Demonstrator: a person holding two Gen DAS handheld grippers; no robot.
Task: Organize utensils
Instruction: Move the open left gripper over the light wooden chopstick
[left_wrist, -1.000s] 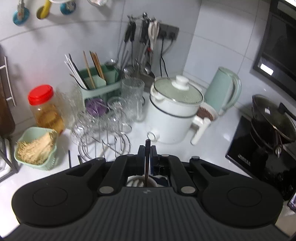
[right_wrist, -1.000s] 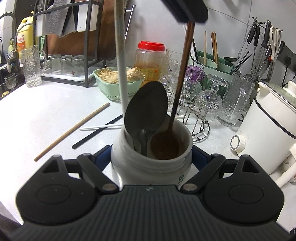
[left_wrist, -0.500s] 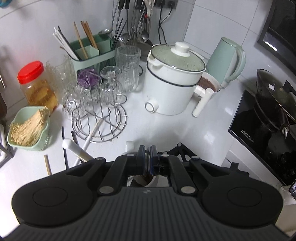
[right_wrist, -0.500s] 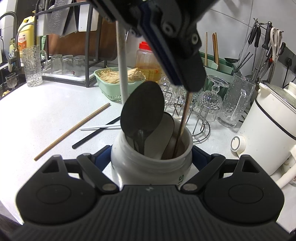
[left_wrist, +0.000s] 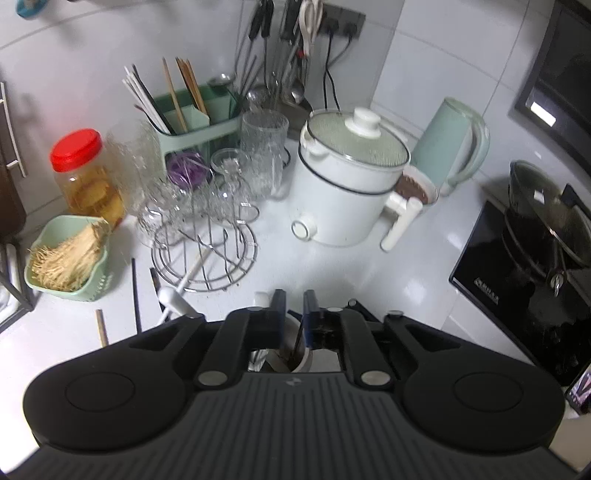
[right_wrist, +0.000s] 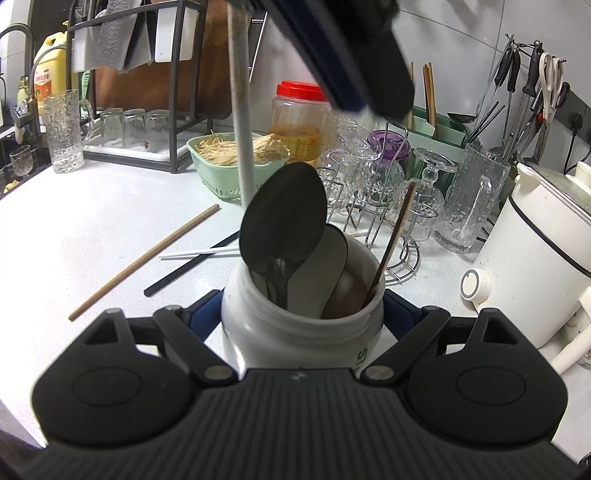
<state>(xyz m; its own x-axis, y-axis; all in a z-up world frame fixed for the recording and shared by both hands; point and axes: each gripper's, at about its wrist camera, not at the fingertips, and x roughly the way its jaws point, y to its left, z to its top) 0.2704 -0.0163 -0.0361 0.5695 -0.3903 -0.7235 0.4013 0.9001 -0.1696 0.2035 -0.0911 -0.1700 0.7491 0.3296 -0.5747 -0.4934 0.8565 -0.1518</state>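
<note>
**Entry: white jar with utensils, held; brown spoon just released**

State of claws. My right gripper was clamped on the white jar, one blue pad on each flank, the jar standing upright on the white counter. My left gripper hung directly over the jar mouth, jaws narrow and opening; the wrist view showed nothing pinched between the pads.

Contents. The brown-handled spoon leaned on the jar's right rim, bowl down, its tip below the left gripper and apart from it. Beside it stood a black spoon, bowl up, and a white-handled utensil rising out of frame.

Still loose. A wooden chopstick, a black chopstick and a white chopstick lay on the counter left of the jar.

Risks, as I judged them. The left fingers sat close above the tall handles, so withdrawing sideways could snag one and tip the jar. The jar looked top-heavy, and a loosened right grip might let it topple. The glasses on the wire rack stood near enough to be struck.
</note>
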